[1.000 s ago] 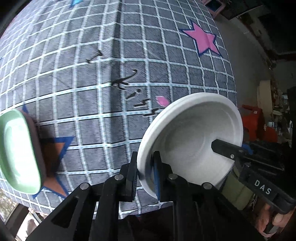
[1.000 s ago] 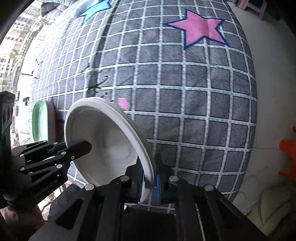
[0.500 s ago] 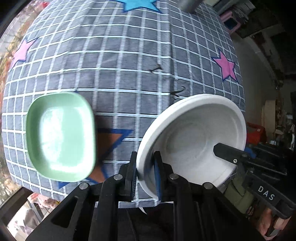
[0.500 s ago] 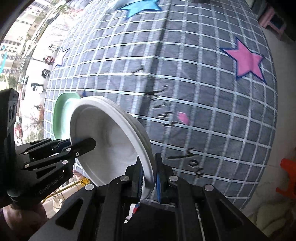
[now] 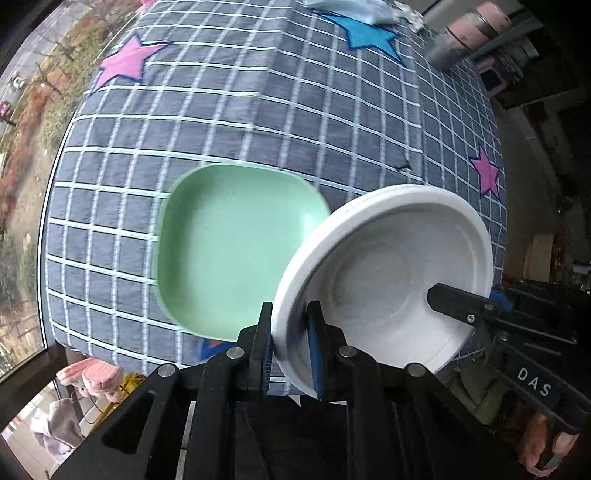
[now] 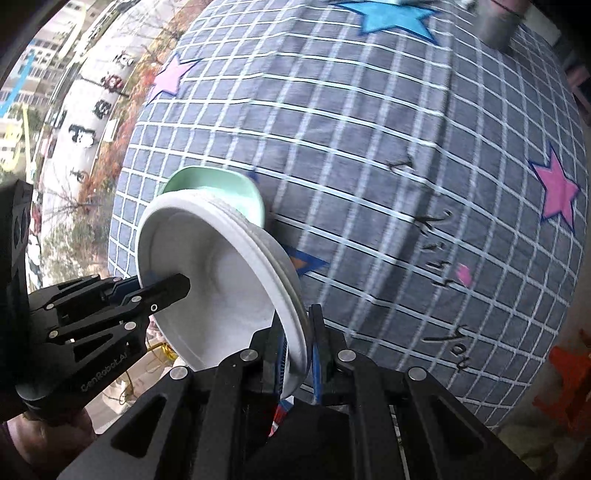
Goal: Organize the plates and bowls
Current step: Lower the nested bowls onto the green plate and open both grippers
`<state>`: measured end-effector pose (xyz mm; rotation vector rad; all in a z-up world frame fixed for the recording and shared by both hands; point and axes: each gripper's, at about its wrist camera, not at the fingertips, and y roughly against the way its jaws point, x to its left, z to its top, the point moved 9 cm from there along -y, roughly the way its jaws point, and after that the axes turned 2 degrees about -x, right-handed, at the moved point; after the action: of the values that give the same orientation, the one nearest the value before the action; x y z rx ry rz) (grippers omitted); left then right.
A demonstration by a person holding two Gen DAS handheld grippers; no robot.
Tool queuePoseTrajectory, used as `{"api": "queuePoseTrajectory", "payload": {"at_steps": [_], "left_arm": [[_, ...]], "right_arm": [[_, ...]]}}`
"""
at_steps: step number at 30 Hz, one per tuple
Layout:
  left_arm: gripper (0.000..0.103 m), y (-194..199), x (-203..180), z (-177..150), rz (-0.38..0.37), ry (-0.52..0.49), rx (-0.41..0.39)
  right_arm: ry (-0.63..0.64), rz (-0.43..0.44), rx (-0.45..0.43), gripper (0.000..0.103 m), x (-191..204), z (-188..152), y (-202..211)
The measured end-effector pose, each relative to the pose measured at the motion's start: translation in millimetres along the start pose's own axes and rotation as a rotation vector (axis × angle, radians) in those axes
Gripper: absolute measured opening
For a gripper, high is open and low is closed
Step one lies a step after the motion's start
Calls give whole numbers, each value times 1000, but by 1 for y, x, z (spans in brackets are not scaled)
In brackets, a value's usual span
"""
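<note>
A round white bowl (image 5: 388,277) is held in the air between both grippers. My left gripper (image 5: 290,345) is shut on its left rim. My right gripper (image 6: 297,352) is shut on the opposite rim and shows in the left wrist view (image 5: 465,301). A square green plate (image 5: 232,247) lies on the checked tablecloth (image 5: 258,110), just left of and behind the bowl. In the right wrist view the bowl (image 6: 214,280) hides most of the green plate (image 6: 218,188). The left gripper shows there too (image 6: 162,291).
The table's near edge runs under the grippers, with a window and street beyond the left side. A grey metal cup (image 5: 447,51) and a pale cloth (image 5: 351,9) sit at the table's far end. An orange stool (image 6: 569,384) stands on the floor at right.
Both grippers have carried the white bowl to the left, toward the green plate. The plate now sits right beside the bowl, and more of the table's far end shows.
</note>
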<state>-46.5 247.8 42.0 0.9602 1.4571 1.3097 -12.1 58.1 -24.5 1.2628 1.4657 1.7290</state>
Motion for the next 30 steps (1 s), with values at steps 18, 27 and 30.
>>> {"api": "queuePoseTrajectory", "payload": {"at_steps": [18,27,30], "left_arm": [[19,-8,47,14,-31,1,16],[19,-13,55,17,-49,-16,39],[19,-16,57,19,-51,-20,46]], "right_arm": [[6,-45,34,13,55,24,-16],[-20,-67,48,13,63,30,-25],[-29,-67,52,13,66,30,-28]]}}
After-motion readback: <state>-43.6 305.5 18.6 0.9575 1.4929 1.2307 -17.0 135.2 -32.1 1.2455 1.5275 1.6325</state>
